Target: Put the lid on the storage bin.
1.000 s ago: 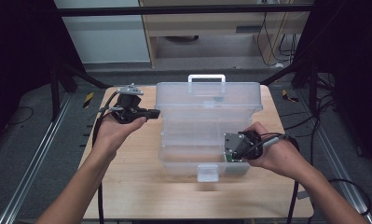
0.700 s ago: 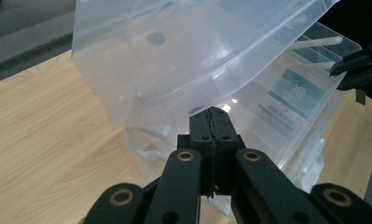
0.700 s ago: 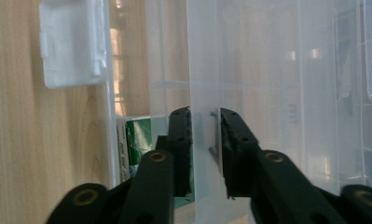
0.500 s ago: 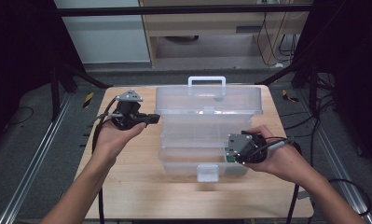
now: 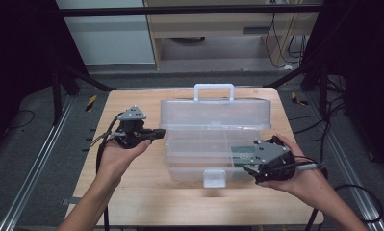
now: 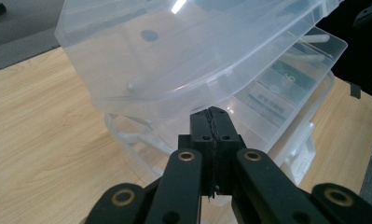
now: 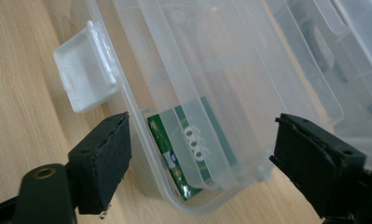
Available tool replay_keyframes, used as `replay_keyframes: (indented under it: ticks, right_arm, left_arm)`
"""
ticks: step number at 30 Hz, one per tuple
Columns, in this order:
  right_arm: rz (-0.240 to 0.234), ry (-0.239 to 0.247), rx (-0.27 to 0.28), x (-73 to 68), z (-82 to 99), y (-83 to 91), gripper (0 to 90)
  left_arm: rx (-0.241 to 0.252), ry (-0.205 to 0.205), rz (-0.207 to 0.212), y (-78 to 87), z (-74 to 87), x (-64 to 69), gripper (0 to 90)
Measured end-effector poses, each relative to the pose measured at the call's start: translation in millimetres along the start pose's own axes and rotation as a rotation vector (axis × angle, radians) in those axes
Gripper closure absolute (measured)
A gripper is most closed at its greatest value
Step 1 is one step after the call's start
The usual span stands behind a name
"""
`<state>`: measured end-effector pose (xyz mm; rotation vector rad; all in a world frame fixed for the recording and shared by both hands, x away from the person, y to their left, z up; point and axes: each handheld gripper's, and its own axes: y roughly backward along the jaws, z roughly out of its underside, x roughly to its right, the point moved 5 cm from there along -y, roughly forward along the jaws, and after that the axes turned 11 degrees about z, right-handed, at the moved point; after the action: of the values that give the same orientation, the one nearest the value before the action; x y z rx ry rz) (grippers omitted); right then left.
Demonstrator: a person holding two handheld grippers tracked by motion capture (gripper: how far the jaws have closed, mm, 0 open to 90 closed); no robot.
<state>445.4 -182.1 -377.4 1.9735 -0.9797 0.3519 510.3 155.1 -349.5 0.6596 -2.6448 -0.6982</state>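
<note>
A clear plastic organiser box [image 5: 213, 144] stands on the wooden table [image 5: 132, 192], its lid [image 5: 213, 113] raised at the back with a white handle [image 5: 213, 91] on top. A white latch [image 5: 214, 178] hangs at its front. A green packet [image 5: 242, 153] lies inside at the right. My left gripper [image 5: 161, 132] is shut and empty, its tip just under the lid's left edge [image 6: 141, 100]. My right gripper [image 5: 251, 171] is open at the box's front right corner [image 7: 193, 205], jaws spread either side of that corner, with the green packet [image 7: 188, 144] behind the wall.
Bare table lies in front of the box [image 5: 189, 202] and to its left. Metal rails run along both sides of the table on the floor, with cables at the right. A white cabinet [image 5: 108, 33] stands beyond the far edge.
My right gripper has slid down toward the box's front right corner. My left gripper has dropped slightly and stays at the lid's left edge.
</note>
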Motion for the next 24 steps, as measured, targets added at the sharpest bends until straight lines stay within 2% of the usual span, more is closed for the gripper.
replay_keyframes:
  ticks: [12, 24]
  right_arm:
    - [0.056, -0.101, -0.021, 6.5, 28.0, 16.6, 16.5]
    - [0.105, -0.211, -0.068, 17.9, 58.3, 12.9, 14.5]
  left_arm:
    - [-0.002, 0.005, 0.016, -4.9, 17.4, 2.1, 90.0]
    - [0.023, 0.0, 0.013, -5.9, 28.9, 2.2, 90.0]
